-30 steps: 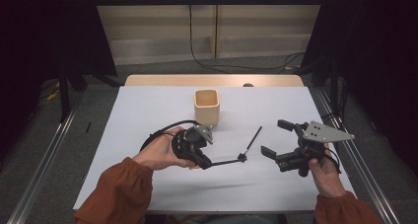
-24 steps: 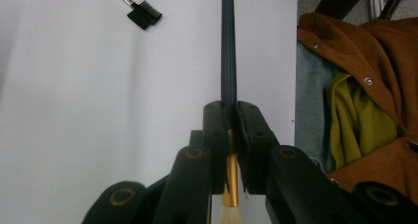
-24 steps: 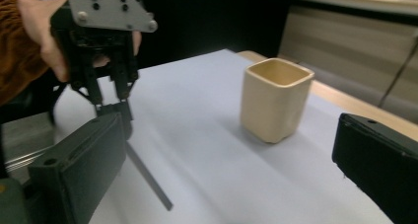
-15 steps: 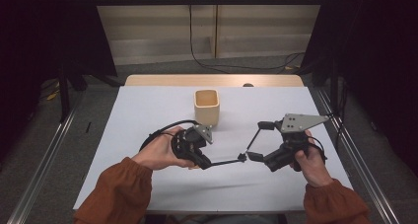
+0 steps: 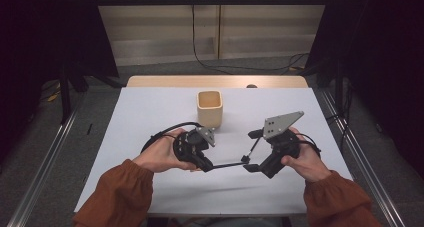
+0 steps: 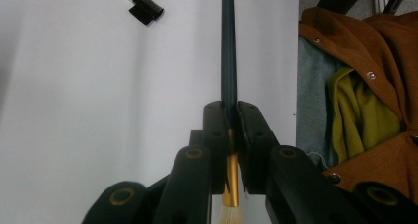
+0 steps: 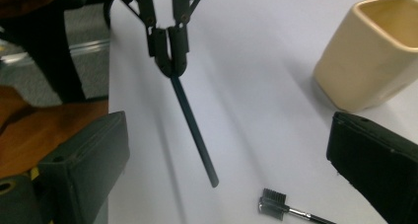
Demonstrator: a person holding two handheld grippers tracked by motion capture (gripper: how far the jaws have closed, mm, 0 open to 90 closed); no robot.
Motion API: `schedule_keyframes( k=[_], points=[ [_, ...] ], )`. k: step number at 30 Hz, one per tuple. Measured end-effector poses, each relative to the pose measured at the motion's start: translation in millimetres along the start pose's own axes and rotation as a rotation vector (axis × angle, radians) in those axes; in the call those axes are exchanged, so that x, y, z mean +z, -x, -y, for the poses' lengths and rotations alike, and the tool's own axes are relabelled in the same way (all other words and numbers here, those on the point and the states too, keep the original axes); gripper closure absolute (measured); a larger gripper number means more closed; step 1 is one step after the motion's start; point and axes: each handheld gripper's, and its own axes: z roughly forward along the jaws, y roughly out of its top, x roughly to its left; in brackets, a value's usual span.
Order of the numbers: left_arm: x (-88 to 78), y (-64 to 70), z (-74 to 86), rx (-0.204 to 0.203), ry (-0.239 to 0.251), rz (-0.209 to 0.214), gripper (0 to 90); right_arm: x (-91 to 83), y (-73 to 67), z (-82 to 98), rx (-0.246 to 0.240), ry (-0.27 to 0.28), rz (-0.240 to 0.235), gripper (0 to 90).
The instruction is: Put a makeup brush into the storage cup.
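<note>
Clamping a dark brush, the left gripper fingers stay pinched.

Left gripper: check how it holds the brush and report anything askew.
The left gripper is shut on the brush close to its gold ferrule, so the long dark handle juts out past the jaws, unsupported above the table. A small comb-headed brush lies flat nearby. Nothing spilled or damaged.

The table cover is plain white. The square cup is cream. The long brush has a dark blue handle, a gold band and pale bristles. The small comb brush is black with a silver stem. Both grippers are black. The sleeves are rusty orange.
</note>
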Motion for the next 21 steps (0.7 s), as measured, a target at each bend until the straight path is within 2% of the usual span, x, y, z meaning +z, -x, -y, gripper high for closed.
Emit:
schedule_keyframes(
  k=[6,11,16,21],
  points=[
    [0.4,0.5,0.5,-0.002,-0.005,0.000,83.7,8.6,1.6,-8.8,-0.041,-0.129,-0.036,5.9],
    [-0.8,0.7,1.4,0.002,-0.010,-0.003,83.7,16.8,1.9,-13.7,-0.064,-0.223,-0.065,4.3],
    [-1.9,1.6,1.9,0.003,-0.010,-0.003,83.7,24.1,1.9,-17.5,-0.097,-0.303,-0.084,6.0],
    [-1.9,1.3,1.2,0.006,-0.018,-0.005,83.7,27.2,2.9,-19.6,-0.098,-0.387,-0.093,8.3]
  ],
)
